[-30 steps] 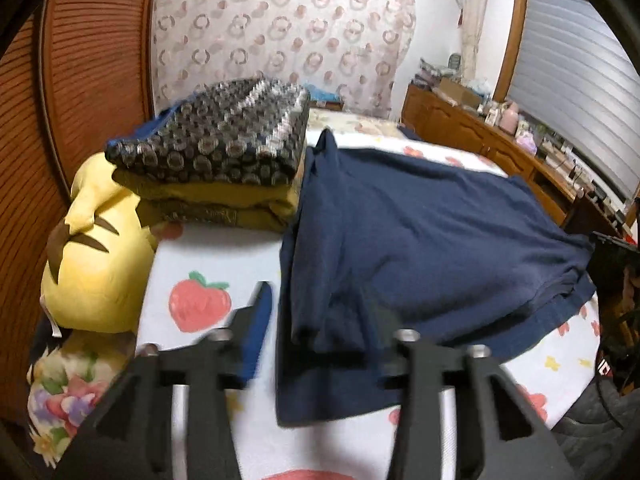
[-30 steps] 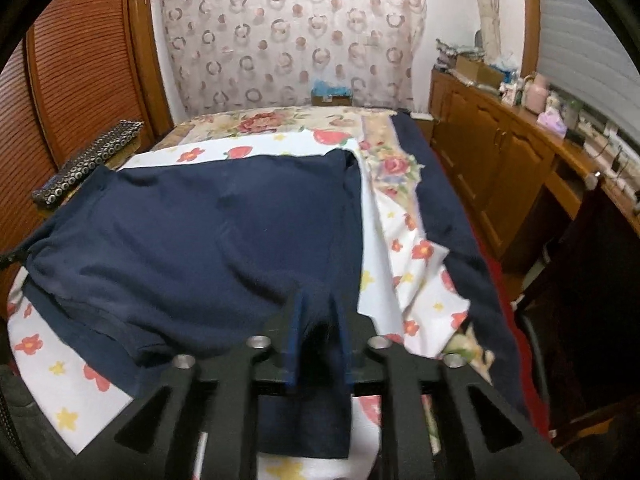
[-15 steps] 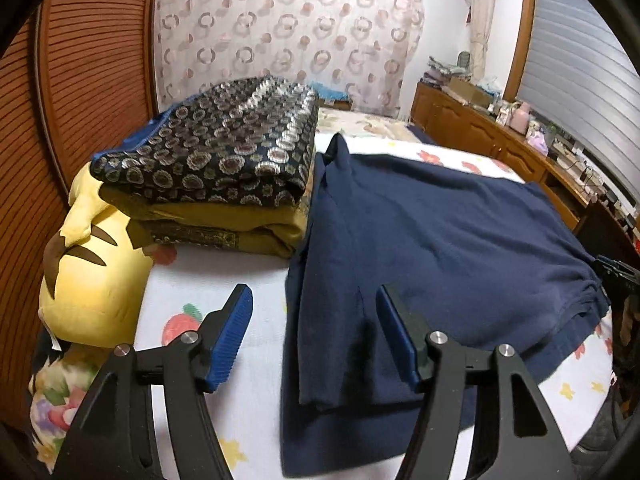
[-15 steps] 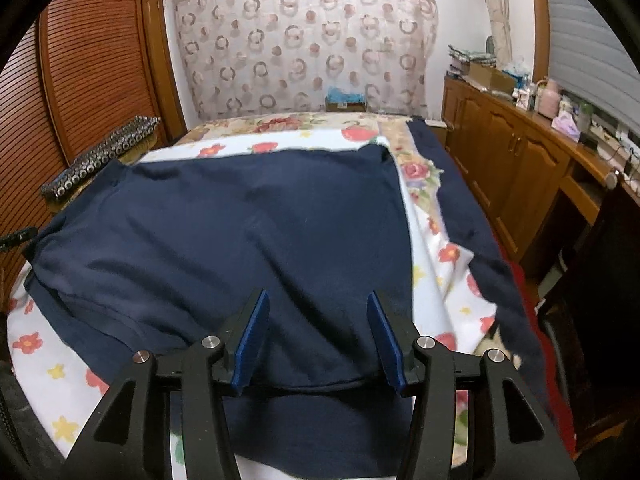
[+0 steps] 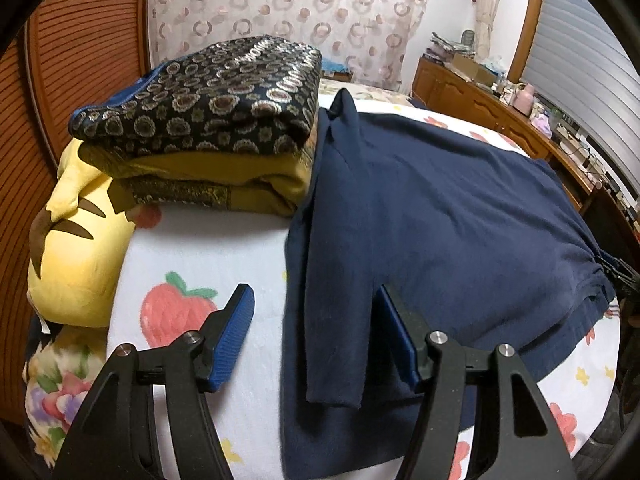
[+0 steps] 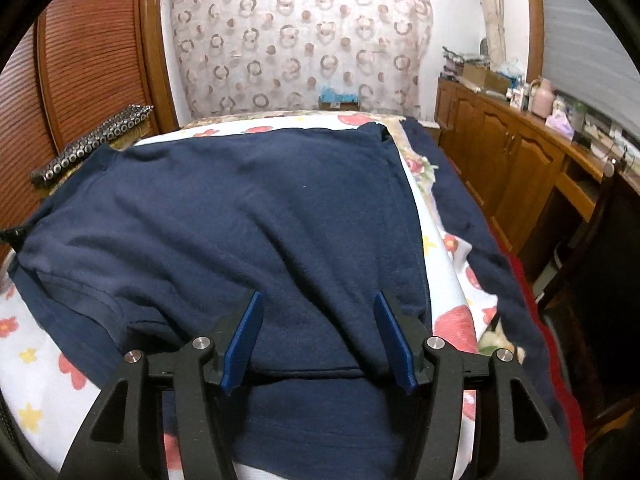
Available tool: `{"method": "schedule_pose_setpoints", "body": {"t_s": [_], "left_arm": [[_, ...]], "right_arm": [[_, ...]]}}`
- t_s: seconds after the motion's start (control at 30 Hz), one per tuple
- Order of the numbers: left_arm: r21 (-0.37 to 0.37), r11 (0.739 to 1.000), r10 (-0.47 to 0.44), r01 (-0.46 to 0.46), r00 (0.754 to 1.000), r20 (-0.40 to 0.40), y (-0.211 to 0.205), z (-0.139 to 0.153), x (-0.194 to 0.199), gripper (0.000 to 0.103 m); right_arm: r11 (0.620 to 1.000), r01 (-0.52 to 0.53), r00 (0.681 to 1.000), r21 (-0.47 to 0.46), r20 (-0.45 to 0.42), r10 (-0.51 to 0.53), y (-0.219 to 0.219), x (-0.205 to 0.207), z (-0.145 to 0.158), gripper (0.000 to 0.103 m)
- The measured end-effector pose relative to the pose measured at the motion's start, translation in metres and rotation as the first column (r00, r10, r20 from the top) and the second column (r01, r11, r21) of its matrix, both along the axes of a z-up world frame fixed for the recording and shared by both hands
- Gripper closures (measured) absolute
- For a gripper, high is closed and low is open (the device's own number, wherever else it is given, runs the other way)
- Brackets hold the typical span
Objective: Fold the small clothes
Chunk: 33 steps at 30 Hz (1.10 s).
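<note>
A navy blue shirt (image 5: 432, 216) lies spread on the bed, its upper part folded over the lower part, with one sleeve (image 5: 336, 344) lying down its left side. It also fills the right wrist view (image 6: 248, 216). My left gripper (image 5: 316, 316) is open and empty, just above the sleeve at the shirt's left edge. My right gripper (image 6: 318, 320) is open and empty, just above the folded edge near the shirt's right side.
A stack of folded clothes (image 5: 216, 120), patterned dark on mustard yellow, sits at the shirt's left on a yellow plush pillow (image 5: 76, 256). The bed sheet (image 5: 208, 248) has fruit prints. Wooden cabinets (image 6: 516, 160) run along the right; a dark blanket (image 6: 472, 232) hangs off the bed.
Both grippers opened and let go of the navy shirt, then drew back slightly. The folded-over part now lies flat on the bed.
</note>
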State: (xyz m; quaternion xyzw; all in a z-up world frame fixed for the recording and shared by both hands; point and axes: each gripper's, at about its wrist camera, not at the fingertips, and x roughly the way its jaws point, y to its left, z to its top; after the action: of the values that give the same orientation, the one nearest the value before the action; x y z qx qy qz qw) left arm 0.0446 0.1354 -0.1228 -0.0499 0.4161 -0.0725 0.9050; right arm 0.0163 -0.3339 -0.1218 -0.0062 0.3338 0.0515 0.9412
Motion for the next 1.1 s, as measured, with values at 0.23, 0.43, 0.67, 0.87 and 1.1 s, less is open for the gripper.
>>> {"method": "schedule_pose_setpoints", "body": {"t_s": [0.23,0.43,0.67,0.87,1.1], "left_arm": [[-0.023,0.999,-0.035,0.035,0.999,-0.008,-0.006,-0.003,-0.006,0.056],[-0.037,0.997,-0.064,0.064,0.998,-0.009,-0.010,-0.002,-0.010,0.072],[-0.106,0.988,-0.105,0.112,0.992,0.077,-0.023,0.027,-0.011,0.095],[-0.112,0.967,-0.203,0.230,0.956,0.212,-0.065,0.087,-0.003,0.095],[-0.074,0.918,-0.355,0.390,0.890,0.287,-0.134,0.131,0.030,0.096]], "right_arm": [[1.000,-0.004,1.000,-0.022,0.014,0.005,0.007,0.000,-0.004,0.033],[1.000,-0.014,1.000,-0.018,0.005,0.015,0.001,0.001,-0.002,0.032],[0.999,-0.022,0.999,0.037,-0.046,0.023,-0.007,0.009,0.007,0.031],[0.996,-0.016,1.000,0.083,-0.016,0.018,-0.020,0.004,0.026,0.031],[0.996,-0.013,0.999,0.084,0.035,0.010,-0.026,-0.005,0.038,0.031]]}}
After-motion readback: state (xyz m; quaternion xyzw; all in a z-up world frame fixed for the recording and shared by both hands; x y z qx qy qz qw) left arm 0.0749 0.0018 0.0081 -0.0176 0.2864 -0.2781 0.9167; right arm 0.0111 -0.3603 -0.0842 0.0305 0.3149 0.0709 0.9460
